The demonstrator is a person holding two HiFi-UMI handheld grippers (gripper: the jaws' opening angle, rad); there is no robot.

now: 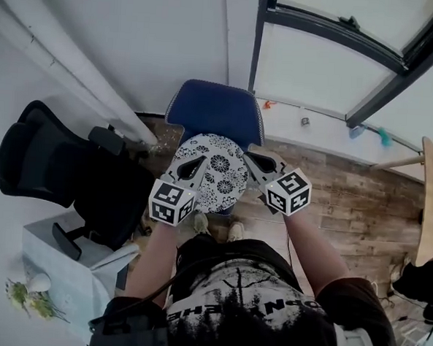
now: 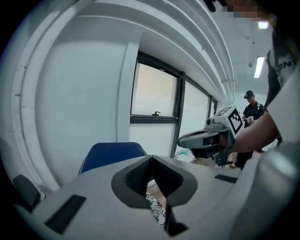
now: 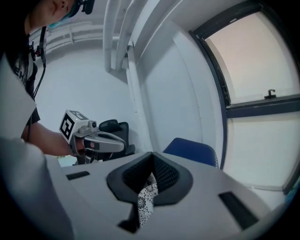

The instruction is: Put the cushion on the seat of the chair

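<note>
**Cushion pinched at both edges, hanging over the blue chair**

Head view: I am holding the round patterned cushion (image 1: 218,174) in the air between the two claws. The left claw (image 1: 196,165) is biting its left edge and the right claw (image 1: 251,160) its right edge. Gripping opposite edges is keeping the soft disc spread out rather than folded, which I judge a flat landing will need. The cushion is hanging just in front of the blue chair (image 1: 214,110), overlapping its near edge from this angle. As far as I can tell it is not resting on the seat yet. A black office chair (image 1: 49,158) is standing off to the left, well apart from the work.

Left gripper view: the left claw is pressing narrow on a strip of the printed fabric (image 2: 158,212), which is showing just below the pads. The blue chair (image 2: 115,154) is lying straight ahead, so I am already lined up with it. The right claw (image 2: 206,138) is showing across from me at about the same height.

Right gripper view: the right claw (image 3: 152,161) is likewise clamping down on the cushion's edge (image 3: 146,199), with the fabric trailing beneath the pads. The blue chair (image 3: 192,151) is sitting just beyond.

I am judging the next move to be forward and down onto the seat. Both claws should let go together so the cushion does not tip off one side.
</note>
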